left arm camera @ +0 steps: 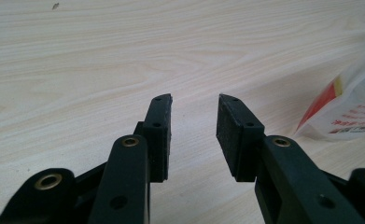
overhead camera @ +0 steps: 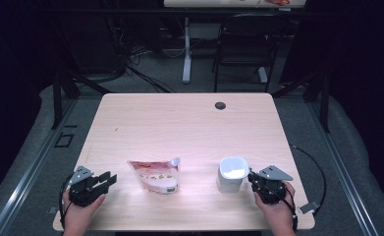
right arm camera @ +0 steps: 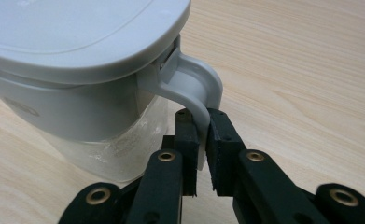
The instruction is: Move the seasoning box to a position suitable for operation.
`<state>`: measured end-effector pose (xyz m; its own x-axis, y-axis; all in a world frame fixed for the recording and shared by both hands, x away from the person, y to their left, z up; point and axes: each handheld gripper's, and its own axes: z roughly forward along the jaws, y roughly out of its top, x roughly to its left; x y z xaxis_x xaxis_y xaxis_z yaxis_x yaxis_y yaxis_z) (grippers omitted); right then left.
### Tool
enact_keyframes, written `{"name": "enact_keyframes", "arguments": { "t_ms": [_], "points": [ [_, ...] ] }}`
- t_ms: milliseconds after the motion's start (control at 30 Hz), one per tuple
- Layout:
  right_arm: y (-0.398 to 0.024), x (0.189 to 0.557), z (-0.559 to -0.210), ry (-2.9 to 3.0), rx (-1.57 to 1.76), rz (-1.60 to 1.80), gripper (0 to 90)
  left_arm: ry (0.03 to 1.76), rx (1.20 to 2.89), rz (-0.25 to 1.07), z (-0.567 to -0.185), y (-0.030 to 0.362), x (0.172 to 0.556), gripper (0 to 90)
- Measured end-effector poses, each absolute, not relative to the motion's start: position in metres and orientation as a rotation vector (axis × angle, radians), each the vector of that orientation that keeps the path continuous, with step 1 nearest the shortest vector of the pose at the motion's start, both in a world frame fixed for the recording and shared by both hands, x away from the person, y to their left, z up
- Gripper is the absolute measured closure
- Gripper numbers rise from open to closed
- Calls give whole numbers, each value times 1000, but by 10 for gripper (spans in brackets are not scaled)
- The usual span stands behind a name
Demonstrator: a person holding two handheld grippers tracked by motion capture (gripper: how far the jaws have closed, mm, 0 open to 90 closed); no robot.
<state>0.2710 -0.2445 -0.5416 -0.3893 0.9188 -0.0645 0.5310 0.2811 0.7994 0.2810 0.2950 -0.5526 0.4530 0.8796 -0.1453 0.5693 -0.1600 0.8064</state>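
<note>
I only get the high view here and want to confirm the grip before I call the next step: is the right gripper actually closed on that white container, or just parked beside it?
Observer: The right gripper is clamped on the handle of the white container; both pads press the handle's lower end.
Operator: And is the left gripper carrying anything?
Observer: No. The left gripper has its jaws apart with bare table between them.
Operator: Where is the pouch relative to it?
Observer: The pouch lies off to the side of the left gripper's jaws, apart from them, with red print on its white face.
</note>
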Motion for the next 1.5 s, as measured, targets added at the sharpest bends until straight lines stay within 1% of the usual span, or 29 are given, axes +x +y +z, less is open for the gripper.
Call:
{"name": "enact_keyframes", "arguments": {
  "t_ms": [333, 567, 633, 767, 833, 900, 1167, 1267, 1333, 1500],
  "points": [
    [-236, 259, -537, 2041, 1272, 1015, 801, 1225, 1851, 464, -552, 297, 281, 648],
    [-238, 253, -536, 2057, 1281, 1052, 806, 1228, 1847, 461, -552, 298, 281, 640],
    [-238, 252, -536, 2066, 1275, 1069, 778, 1228, 1846, 457, -553, 299, 281, 628],
    [-238, 252, -536, 2076, 1270, 1075, 767, 1225, 1848, 456, -552, 299, 281, 628],
    [-239, 252, -536, 2083, 1262, 1096, 720, 1224, 1850, 457, -552, 299, 280, 628],
    [-240, 251, -536, 2088, 1260, 1106, 704, 1225, 1850, 456, -552, 299, 280, 628],
    [-251, 243, -528, 2037, 1242, 1175, 710, 1246, 1853, 452, -553, 301, 281, 630],
    [-254, 243, -525, 1999, 1243, 1155, 663, 1247, 1854, 453, -553, 301, 281, 628],
    [-257, 245, -525, 2004, 1264, 1200, 680, 1249, 1854, 455, -553, 300, 281, 622],
    [-259, 250, -523, 2032, 1294, 1205, 691, 1251, 1853, 451, -554, 300, 281, 607]
  ]
}}
